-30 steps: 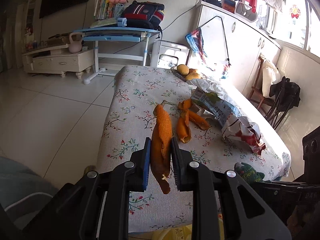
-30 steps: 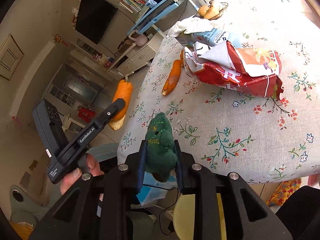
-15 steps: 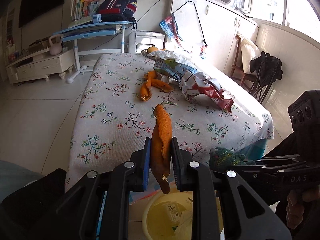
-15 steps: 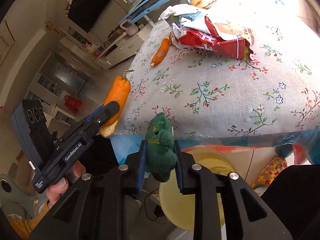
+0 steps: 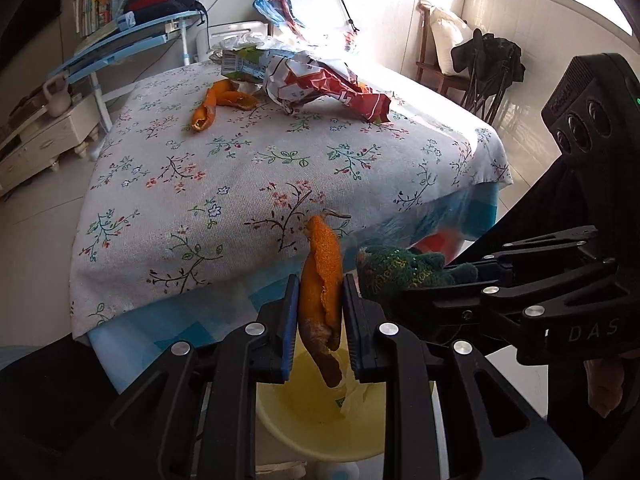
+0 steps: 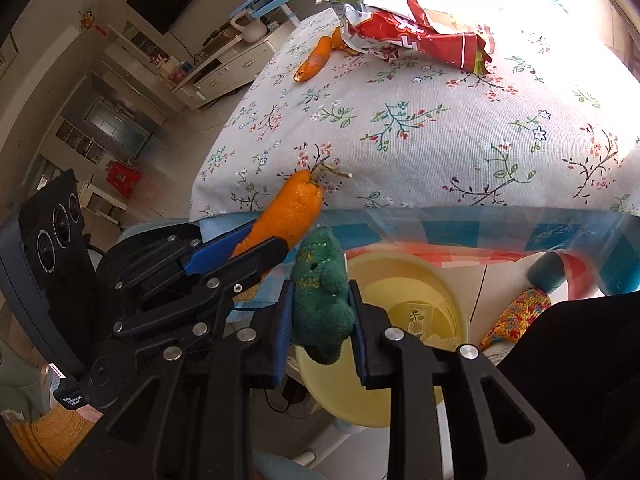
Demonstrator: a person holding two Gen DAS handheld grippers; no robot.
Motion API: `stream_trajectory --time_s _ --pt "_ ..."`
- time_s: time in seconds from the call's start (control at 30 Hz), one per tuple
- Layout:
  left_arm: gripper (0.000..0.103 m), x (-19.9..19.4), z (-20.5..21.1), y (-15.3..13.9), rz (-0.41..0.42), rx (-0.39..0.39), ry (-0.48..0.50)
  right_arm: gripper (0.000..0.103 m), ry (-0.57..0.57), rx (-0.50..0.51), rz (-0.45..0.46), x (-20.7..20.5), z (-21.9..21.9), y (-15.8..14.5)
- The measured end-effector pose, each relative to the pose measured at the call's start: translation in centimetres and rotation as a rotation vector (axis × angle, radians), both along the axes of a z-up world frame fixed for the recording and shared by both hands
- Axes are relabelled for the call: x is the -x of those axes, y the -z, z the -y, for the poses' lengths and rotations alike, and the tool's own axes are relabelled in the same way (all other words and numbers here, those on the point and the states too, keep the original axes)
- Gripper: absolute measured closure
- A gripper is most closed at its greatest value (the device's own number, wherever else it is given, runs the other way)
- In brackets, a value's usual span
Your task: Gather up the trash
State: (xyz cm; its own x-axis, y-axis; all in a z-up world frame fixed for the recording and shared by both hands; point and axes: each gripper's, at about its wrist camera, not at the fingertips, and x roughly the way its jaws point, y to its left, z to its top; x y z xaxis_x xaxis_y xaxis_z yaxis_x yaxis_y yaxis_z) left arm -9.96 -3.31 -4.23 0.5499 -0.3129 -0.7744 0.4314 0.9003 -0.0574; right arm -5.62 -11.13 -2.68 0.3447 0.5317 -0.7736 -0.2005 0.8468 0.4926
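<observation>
Both loads hung over the yellow bin (image 6: 404,280), which stood on the floor just off the near edge of the cloth-covered surface (image 5: 248,168), and that vertical line from fingers to bin was what the drop would turn on. The left gripper (image 5: 320,316) had its fingers pinching an orange peel (image 5: 321,276), held with its long axis upright, stem end up and the browned tail dangling toward the bin's open mouth (image 5: 316,408). The right gripper (image 6: 320,316) had its fingers clamped on a small green plush scrap (image 6: 322,304), likewise upright. In the right wrist view the bin lay below and a little to the right of those fingers, so it appeared the right load sat nearer the rim than the centre, while the peel looked more squarely above the opening. Left behind on the surface, well apart from both grippers, were a second peel (image 5: 212,104) and a crumpled red wrapper (image 5: 320,84) beside a carton (image 5: 244,62).
</observation>
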Motion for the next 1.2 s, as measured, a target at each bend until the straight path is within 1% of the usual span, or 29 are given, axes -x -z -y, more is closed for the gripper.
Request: stream_trajectory --time_s 0.07,0.1,0.13,0.17,0.3,0.37,0.43,0.57,0.67,0.83,1.2 --pt "0.067 0.2 0.1 0.3 -0.013 -0.015 0.002 0.064 0.017 0.004 0.004 0.0 0.1 0.1" --pt "0.063 0.3 0.1 0.2 -0.006 -0.021 -0.004 0.062 0.027 0.003 0.006 -0.2 0.2 0.1" --pt "0.055 0.4 0.0 0.1 0.004 -0.024 -0.012 0.060 0.037 -0.001 0.007 -0.5 0.3 0.1" --pt "0.051 0.4 -0.2 -0.1 0.013 -0.020 -0.020 0.057 0.047 -0.007 0.011 0.0 0.8 0.1" --pt "0.048 0.3 -1.1 -1.2 0.055 0.033 -0.053 0.051 0.080 -0.021 0.045 0.2 1.4 0.0" --pt "0.042 0.6 -1.5 -2.0 0.106 0.050 -0.078 0.047 0.092 -0.021 0.069 0.8 1.7 -0.2" --pt "0.037 0.7 -1.8 -2.7 0.159 0.051 -0.109 0.045 0.101 -0.019 0.090 0.8 1.8 -0.4" --pt "0.028 0.5 -2.8 -3.5 0.214 0.056 -0.181 0.040 0.120 -0.003 0.136 1.9 2.5 -0.8" --pt "0.024 0.3 -3.7 -3.8 0.228 0.064 -0.229 0.038 0.130 0.006 0.158 2.1 2.7 -1.2" --pt "0.020 0.1 -4.4 -3.9 0.242 0.057 -0.275 0.034 0.137 0.026 0.177 2.4 2.8 -1.3" --pt "0.019 -0.2 -5.4 -3.8 0.250 0.060 -0.330 0.031 0.129 0.056 0.197 3.0 2.3 -1.5"
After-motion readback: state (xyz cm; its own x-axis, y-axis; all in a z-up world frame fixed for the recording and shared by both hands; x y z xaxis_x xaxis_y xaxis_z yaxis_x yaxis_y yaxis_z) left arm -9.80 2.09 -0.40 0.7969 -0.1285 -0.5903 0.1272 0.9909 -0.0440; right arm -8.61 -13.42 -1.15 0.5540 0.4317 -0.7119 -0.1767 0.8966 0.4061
